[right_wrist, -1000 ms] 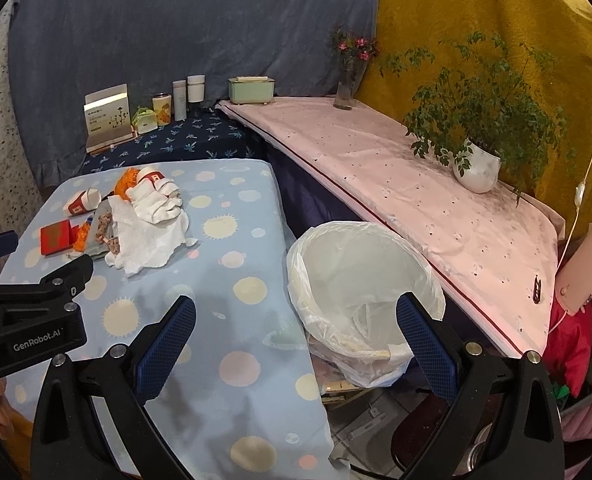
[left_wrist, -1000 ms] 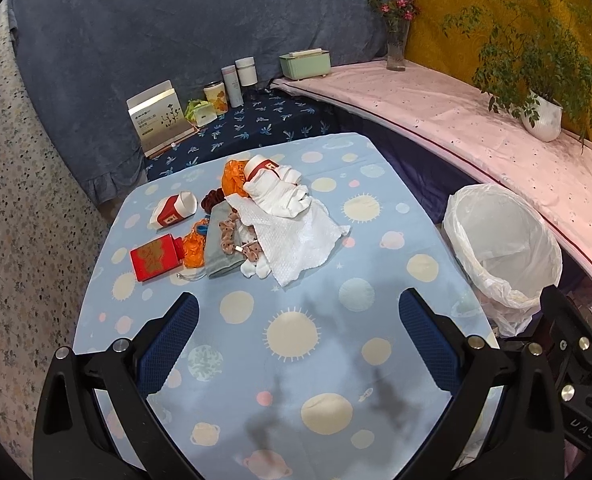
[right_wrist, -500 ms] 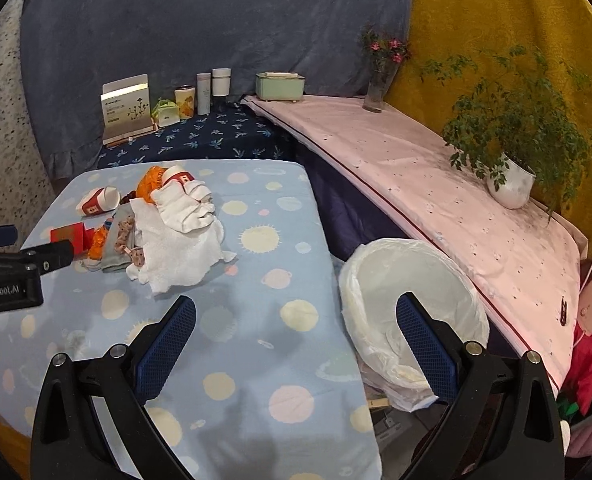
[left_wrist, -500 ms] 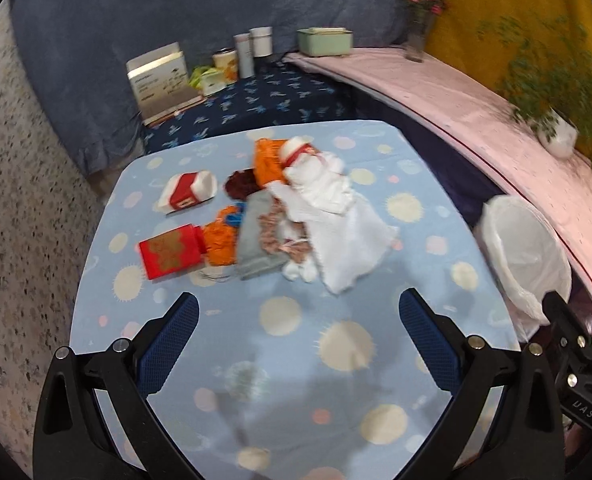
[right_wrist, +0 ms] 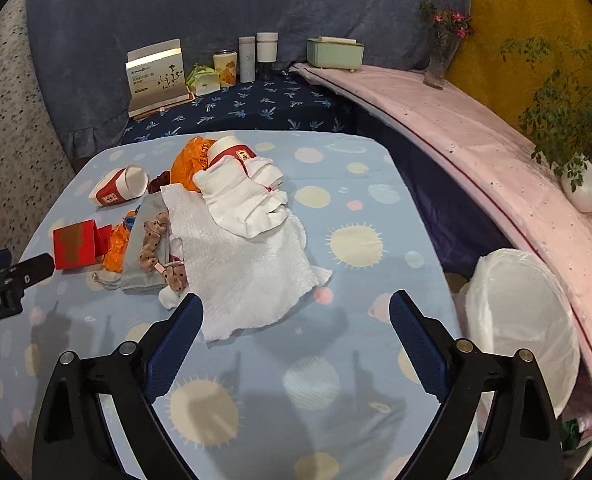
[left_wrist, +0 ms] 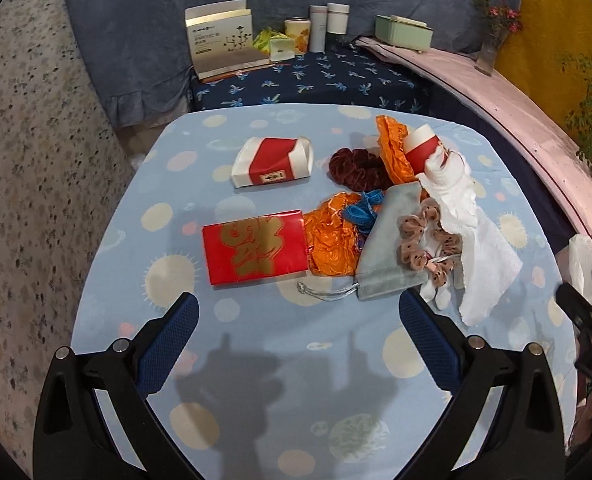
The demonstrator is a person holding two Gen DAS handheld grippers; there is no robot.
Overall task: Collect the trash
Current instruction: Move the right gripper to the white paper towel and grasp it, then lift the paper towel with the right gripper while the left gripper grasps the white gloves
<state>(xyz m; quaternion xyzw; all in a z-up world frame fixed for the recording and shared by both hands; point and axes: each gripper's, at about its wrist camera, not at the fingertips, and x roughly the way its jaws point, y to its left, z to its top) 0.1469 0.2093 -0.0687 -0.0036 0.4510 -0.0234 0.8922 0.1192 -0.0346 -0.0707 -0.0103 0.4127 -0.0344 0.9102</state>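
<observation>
Both grippers coming in on the trash pile, nothing grabbed yet

Nearest, the left gripper (left_wrist: 294, 314) hangs spread wide and empty over the near edge of the blue table with a sun-and-planet cloth (left_wrist: 256, 380). The right gripper (right_wrist: 296, 312) is also spread with nothing between its pads, though its jaws have just been closing a bit. Its left finger is right at the crinkly white paper towel (right_wrist: 248, 268). Further in sit the flat red packet with gold print (left_wrist: 256, 248), grey drawstring pouch (left_wrist: 388, 256), orange plastic wrapper (left_wrist: 332, 236) and squashed red-and-white paper cups (left_wrist: 272, 162) mid-table. The white-lined trash bin (right_wrist: 520, 304) stands off the table's right edge. Risk imo: pinching the towel could drag the brown scrunchie (left_wrist: 428, 240) and pouch along, which probably aren't trash.
</observation>
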